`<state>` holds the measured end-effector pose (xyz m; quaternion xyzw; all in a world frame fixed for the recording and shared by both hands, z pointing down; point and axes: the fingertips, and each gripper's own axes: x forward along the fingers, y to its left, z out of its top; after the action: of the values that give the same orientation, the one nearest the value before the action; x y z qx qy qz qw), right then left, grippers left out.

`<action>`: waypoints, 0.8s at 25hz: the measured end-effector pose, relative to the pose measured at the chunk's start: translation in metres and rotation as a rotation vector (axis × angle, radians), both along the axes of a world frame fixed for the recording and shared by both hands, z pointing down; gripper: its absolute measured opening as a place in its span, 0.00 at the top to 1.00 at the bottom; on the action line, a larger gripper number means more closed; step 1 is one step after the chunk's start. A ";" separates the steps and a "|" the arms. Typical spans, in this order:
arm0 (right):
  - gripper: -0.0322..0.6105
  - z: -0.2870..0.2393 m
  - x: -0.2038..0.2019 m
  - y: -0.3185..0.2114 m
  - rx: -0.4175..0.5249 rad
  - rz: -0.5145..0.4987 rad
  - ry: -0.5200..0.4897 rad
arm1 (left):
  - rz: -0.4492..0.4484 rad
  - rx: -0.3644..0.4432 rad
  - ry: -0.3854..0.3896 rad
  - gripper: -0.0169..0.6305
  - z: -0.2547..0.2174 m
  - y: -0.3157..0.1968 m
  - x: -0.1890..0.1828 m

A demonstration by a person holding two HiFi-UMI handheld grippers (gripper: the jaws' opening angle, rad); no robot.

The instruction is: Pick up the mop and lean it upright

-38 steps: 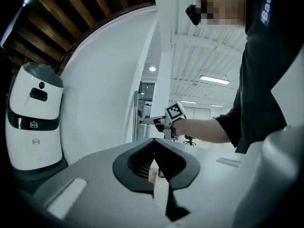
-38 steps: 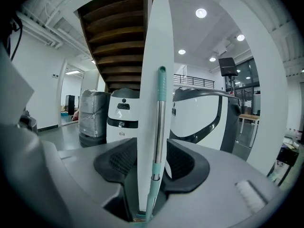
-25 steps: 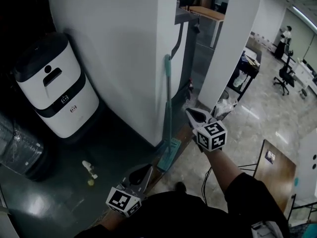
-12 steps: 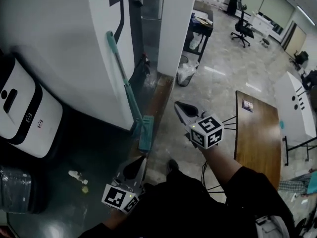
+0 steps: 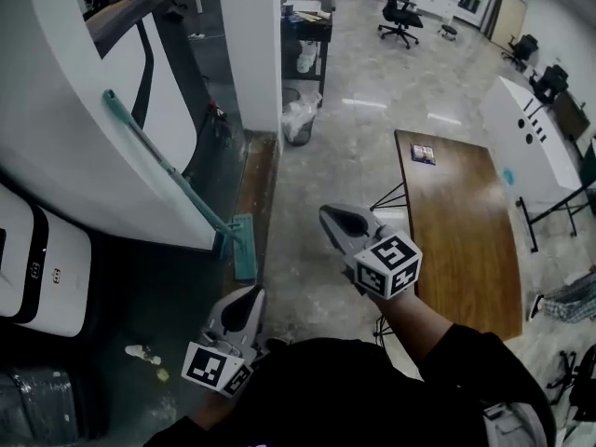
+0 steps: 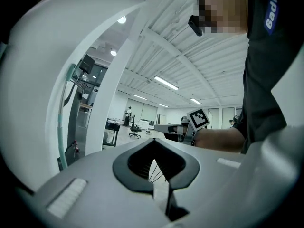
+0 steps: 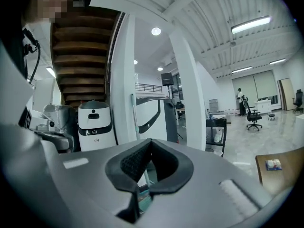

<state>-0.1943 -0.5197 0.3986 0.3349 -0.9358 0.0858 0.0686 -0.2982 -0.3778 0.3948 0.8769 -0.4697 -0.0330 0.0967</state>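
Note:
The mop leans upright against the white wall, its teal handle [image 5: 158,161] running down to the flat teal head [image 5: 244,248] on the dark floor. Neither gripper touches it. My left gripper [image 5: 249,293] is shut and empty, low in the head view, below and right of the mop head. My right gripper [image 5: 327,214] is shut and empty too, well right of the mop over the light floor. The handle [image 6: 61,122] shows at the left of the left gripper view. In the right gripper view the handle [image 7: 134,120] stands against the wall beyond my shut jaws.
A white machine [image 5: 28,250] stands by the wall at left, with a small bottle [image 5: 142,352] on the floor near it. A wooden table [image 5: 456,222] lies to the right. A black cart [image 5: 303,31] and bin bag [image 5: 300,119] stand beyond the pillar [image 5: 250,35].
The view has swung right, so the mop now sits farther left. Both grippers have drawn away from it, the right one most; the mop stays leaning on the wall.

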 end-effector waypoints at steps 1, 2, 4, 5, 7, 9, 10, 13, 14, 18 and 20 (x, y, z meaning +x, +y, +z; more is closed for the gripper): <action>0.95 0.001 0.014 0.005 -0.006 0.013 -0.009 | 0.016 0.000 -0.005 0.94 0.000 0.000 0.012; 0.95 0.002 0.028 0.011 -0.011 0.024 -0.018 | 0.029 -0.002 -0.012 0.94 -0.001 0.000 0.025; 0.95 0.001 0.058 0.023 -0.022 0.042 -0.035 | 0.044 -0.015 -0.026 0.94 -0.005 0.000 0.052; 0.95 0.000 0.073 0.030 -0.026 0.051 -0.043 | 0.048 -0.022 -0.036 0.94 -0.007 0.000 0.065; 0.95 0.001 0.104 0.043 -0.029 0.073 -0.058 | 0.069 -0.010 -0.046 0.94 -0.008 0.002 0.091; 0.95 0.003 0.133 0.056 -0.029 0.095 -0.069 | 0.089 0.002 -0.046 0.94 -0.008 0.004 0.115; 0.95 0.003 0.147 0.063 -0.027 0.104 -0.074 | 0.094 -0.002 -0.050 0.94 -0.007 0.006 0.126; 0.95 0.003 0.180 0.083 -0.015 0.124 -0.096 | 0.097 -0.027 -0.064 0.94 -0.004 0.008 0.154; 0.95 0.003 0.188 0.089 -0.015 0.130 -0.104 | 0.101 -0.029 -0.067 0.94 -0.003 0.010 0.163; 0.95 0.003 0.210 0.114 -0.028 0.160 -0.126 | 0.149 -0.007 -0.076 0.94 -0.010 0.021 0.191; 0.95 -0.002 0.215 0.126 -0.012 0.176 -0.131 | 0.172 0.008 -0.081 0.94 -0.018 0.027 0.199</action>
<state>0.0207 -0.3934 0.3971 0.4092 -0.9047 0.1189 0.0017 -0.0996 -0.3510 0.3771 0.9150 -0.3959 0.0092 0.0767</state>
